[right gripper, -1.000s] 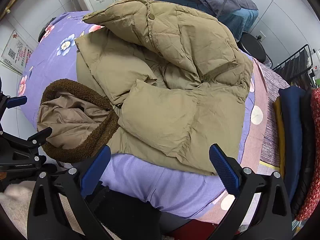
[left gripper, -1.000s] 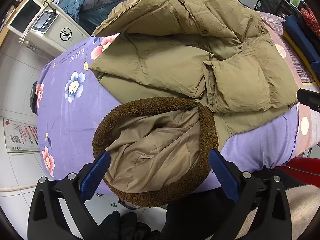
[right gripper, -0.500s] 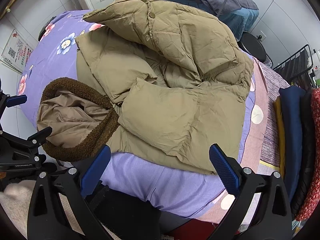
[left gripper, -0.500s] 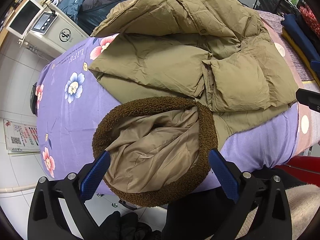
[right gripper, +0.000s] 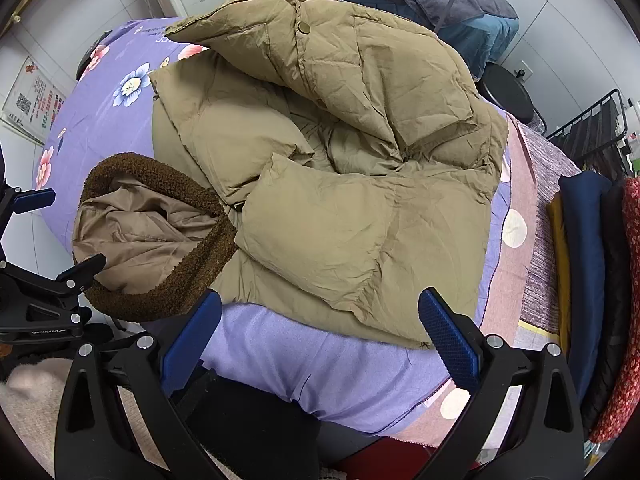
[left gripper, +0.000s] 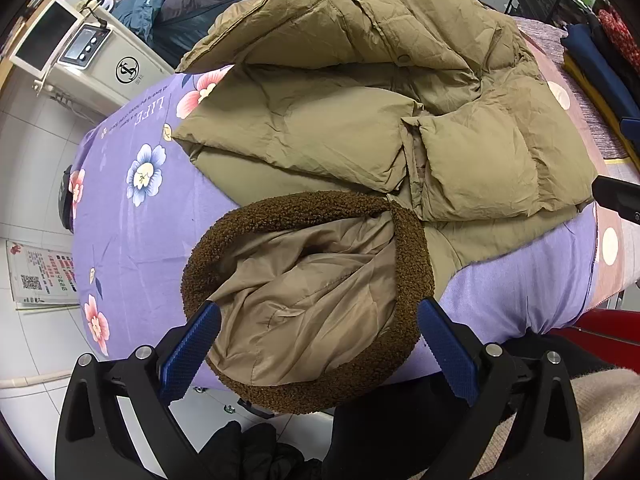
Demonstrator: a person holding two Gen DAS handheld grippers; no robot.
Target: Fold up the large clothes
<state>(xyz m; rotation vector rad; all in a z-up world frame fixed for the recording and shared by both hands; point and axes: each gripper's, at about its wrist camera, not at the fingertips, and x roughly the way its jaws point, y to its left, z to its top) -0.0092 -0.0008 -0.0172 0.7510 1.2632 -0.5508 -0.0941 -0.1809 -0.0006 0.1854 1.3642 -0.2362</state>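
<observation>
Your left gripper (left gripper: 318,340) is spread wide and holds nothing, its blue pads flanking the fleece-trimmed hood (left gripper: 312,300) that droops over the near edge of the purple floral sheet (left gripper: 132,220). Your right gripper (right gripper: 318,340) is likewise released, hovering just short of the khaki puffer jacket (right gripper: 340,184), whose folded body lies ahead on the sheet.

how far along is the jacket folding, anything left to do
Partway. The khaki puffer jacket lies on the purple floral sheet with both sleeves folded in across its front, and its far side looks flipped over. The fleece-trimmed hood is unfolded, hanging at the near edge. Nothing is in hand: the left gripper and right gripper are open and empty. Left: likely tuck the hood and fold the body.
</observation>
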